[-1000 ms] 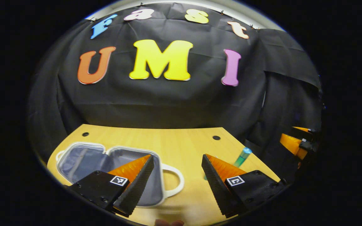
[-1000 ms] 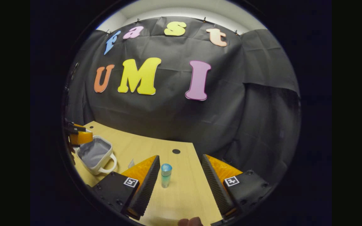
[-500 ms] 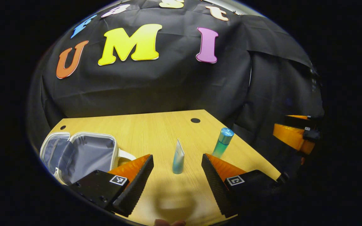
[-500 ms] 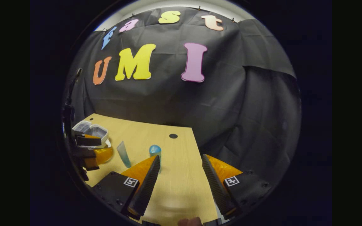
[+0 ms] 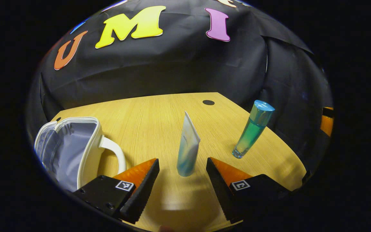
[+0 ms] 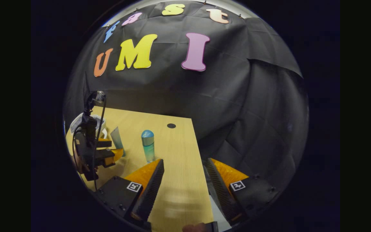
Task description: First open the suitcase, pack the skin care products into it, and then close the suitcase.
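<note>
Tube [image 5: 188, 146] stands upright just ahead of the wide-spread left gripper [image 5: 183, 169].

Left gripper [image 5: 182, 167], in the left gripper view: its two fingers are reaching forward from the 6 o'clock edge, jaws standing wide apart, gripping nothing. In the right gripper view, this gripper is appearing at 9 o'clock, hanging low over the worktop [image 6: 175, 154]. Right gripper [image 6: 184, 167], in the right gripper view: fingers are pointing toward 12 o'clock, jaws spread wide, gripping nothing.
</note>
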A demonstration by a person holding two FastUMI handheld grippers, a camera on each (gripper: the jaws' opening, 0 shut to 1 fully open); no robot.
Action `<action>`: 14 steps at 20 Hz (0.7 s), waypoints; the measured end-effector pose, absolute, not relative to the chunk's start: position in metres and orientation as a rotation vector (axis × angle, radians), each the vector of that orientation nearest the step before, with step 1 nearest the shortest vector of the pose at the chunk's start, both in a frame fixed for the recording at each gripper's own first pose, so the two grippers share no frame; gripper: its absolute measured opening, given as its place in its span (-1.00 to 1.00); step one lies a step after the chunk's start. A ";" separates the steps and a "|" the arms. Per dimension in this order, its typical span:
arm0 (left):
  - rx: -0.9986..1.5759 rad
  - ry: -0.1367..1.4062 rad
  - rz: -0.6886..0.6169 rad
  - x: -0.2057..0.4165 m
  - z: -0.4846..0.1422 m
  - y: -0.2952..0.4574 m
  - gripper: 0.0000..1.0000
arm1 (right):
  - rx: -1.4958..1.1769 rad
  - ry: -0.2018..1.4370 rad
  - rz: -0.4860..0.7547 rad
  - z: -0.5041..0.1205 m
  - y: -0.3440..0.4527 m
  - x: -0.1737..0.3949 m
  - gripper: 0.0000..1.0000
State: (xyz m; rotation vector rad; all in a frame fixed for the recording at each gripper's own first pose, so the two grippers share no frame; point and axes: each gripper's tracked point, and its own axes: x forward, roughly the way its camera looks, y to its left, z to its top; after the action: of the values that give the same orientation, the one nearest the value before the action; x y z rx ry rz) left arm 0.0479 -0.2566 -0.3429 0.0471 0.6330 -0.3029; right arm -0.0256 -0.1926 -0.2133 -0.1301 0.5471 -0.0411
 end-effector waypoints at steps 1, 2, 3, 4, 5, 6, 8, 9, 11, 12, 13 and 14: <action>0.051 0.638 -0.307 0.049 -0.345 -0.258 0.81 | -0.126 0.551 -0.040 -0.215 -0.191 -0.025 0.61; 0.054 0.640 -0.310 0.051 -0.347 -0.260 0.68 | -0.123 0.553 -0.035 -0.216 -0.189 -0.023 0.61; 0.056 0.643 -0.310 0.053 -0.350 -0.260 0.63 | -0.122 0.553 -0.029 -0.217 -0.186 -0.023 0.61; 0.062 0.649 -0.310 0.055 -0.352 -0.260 0.53 | -0.123 0.552 -0.022 -0.218 -0.183 -0.021 0.62; 0.067 0.651 -0.314 0.055 -0.353 -0.261 0.49 | -0.123 0.553 -0.015 -0.219 -0.181 -0.019 0.62; 0.070 0.651 -0.322 0.056 -0.353 -0.263 0.51 | -0.124 0.555 -0.010 -0.220 -0.179 -0.018 0.61; 0.072 0.652 -0.330 0.058 -0.355 -0.265 0.11 | -0.122 0.557 -0.003 -0.223 -0.176 -0.016 0.61; 0.075 0.651 -0.328 0.058 -0.355 -0.265 0.00 | -0.121 0.557 0.002 -0.223 -0.175 -0.014 0.60; 0.071 0.657 -0.335 0.060 -0.354 -0.265 -0.14 | -0.120 0.558 0.014 -0.225 -0.171 -0.011 0.61; 0.064 0.662 -0.338 0.060 -0.354 -0.264 -0.03 | -0.120 0.558 0.021 -0.227 -0.169 -0.008 0.61; 0.054 0.670 -0.343 0.058 -0.352 -0.263 -0.19 | -0.119 0.560 0.029 -0.229 -0.168 -0.005 0.61; 0.042 0.671 -0.348 0.058 -0.348 -0.263 -0.22 | -0.116 0.560 0.043 -0.232 -0.164 -0.003 0.61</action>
State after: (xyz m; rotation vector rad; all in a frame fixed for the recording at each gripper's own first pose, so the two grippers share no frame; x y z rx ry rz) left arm 0.0577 -0.2629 -0.3481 0.0425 0.6707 -0.3483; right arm -0.0029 -0.1639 -0.2315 -0.1162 0.5597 0.0425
